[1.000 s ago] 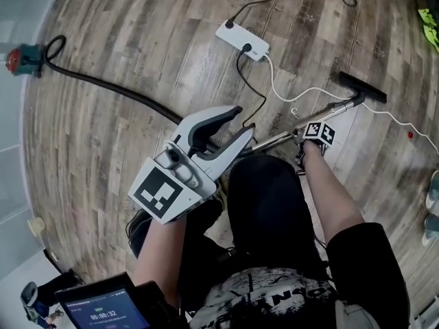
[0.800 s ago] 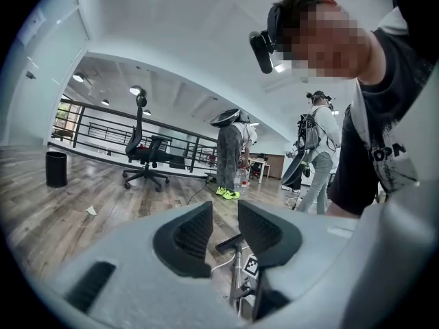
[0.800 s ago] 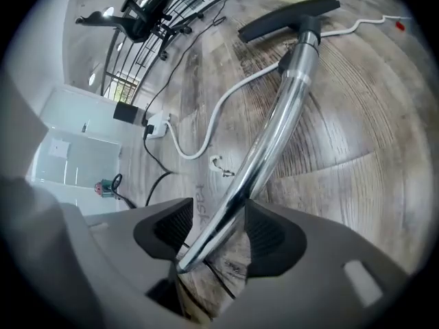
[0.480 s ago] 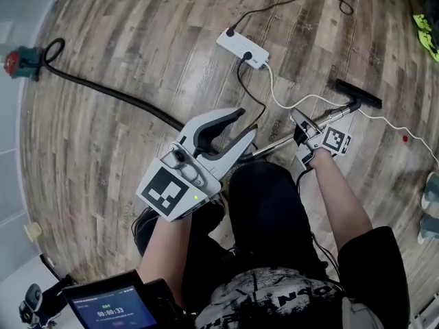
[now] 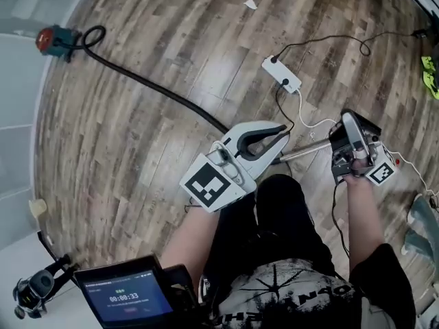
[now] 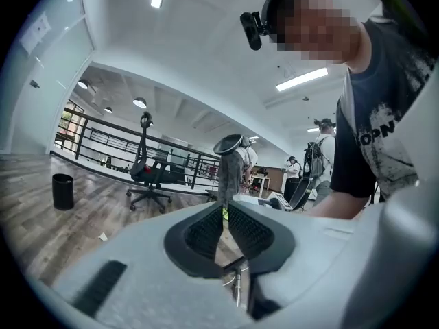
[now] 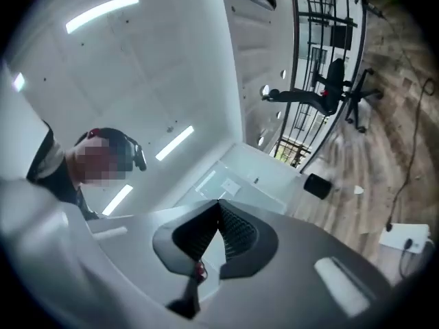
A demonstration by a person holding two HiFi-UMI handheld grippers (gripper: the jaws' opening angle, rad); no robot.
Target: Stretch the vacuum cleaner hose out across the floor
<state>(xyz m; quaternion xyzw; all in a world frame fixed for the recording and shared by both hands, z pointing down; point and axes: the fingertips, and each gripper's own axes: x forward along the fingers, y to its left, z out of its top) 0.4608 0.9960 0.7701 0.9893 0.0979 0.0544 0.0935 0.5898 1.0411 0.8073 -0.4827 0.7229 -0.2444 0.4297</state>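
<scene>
The black vacuum hose [image 5: 151,88] runs across the wood floor from the red and teal vacuum cleaner [image 5: 55,40] at the upper left and passes out of sight under my left gripper [image 5: 285,132]. The metal wand [image 5: 309,151] lies between the two grippers. My left gripper [image 6: 223,208] is held high and level. Its jaws have just been closing, the tips are almost together, and nothing is between them. My right gripper [image 5: 348,118] is lifted and points upward, shut and empty [image 7: 219,204]. It hides the wand's far end.
A white power strip [image 5: 281,74] with black and white cables lies beyond the wand. A paper scrap [image 5: 250,4] lies farther off. A timer screen [image 5: 123,297] sits at the lower left. An office chair [image 6: 151,173] and a black bin [image 6: 62,190] stand in the room, with people behind.
Both grippers have risen toward the camera. The right one left the wand on the floor, swung upward and shut. The left gripper's jaws have narrowed.
</scene>
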